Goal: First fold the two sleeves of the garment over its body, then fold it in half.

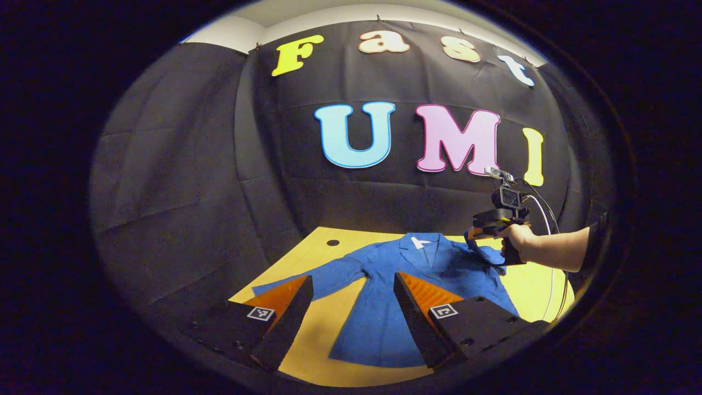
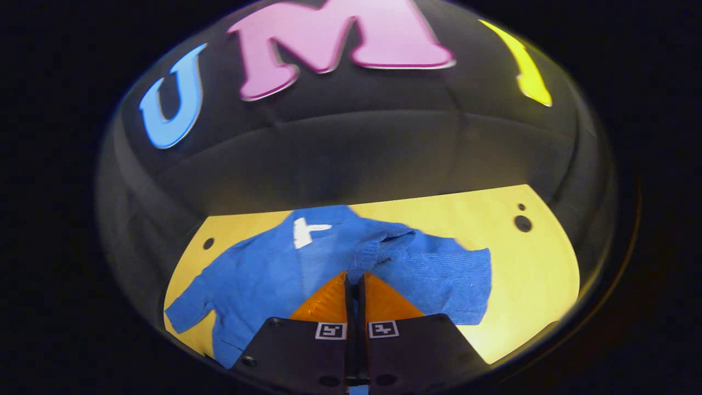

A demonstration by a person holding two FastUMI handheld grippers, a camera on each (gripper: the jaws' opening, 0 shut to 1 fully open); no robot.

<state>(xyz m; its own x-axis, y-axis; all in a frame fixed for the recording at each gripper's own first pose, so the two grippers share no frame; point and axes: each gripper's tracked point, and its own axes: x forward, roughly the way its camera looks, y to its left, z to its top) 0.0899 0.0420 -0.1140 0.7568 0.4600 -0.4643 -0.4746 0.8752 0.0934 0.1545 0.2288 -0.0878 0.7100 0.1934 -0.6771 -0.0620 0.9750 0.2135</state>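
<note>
So the blue corduroy jacket (image 1: 378, 307) lies flat on the yellow wooden worktop (image 1: 323, 340), collar toward the black cloth wall, one sleeve (image 1: 307, 274) stretched out on the left side. The left gripper (image 1: 354, 312) hangs above the hem with its fingers spread wide, nothing between them. Over on the right, the right gripper (image 2: 355, 288) has its fingers pinched tight on the other sleeve (image 2: 384, 247), lifted over the jacket's body.

Blue garment (image 1: 378, 307) w/ white neck label (image 2: 303, 231); yellow table (image 2: 537, 274); black cloth wall (image 1: 181, 181).
</note>
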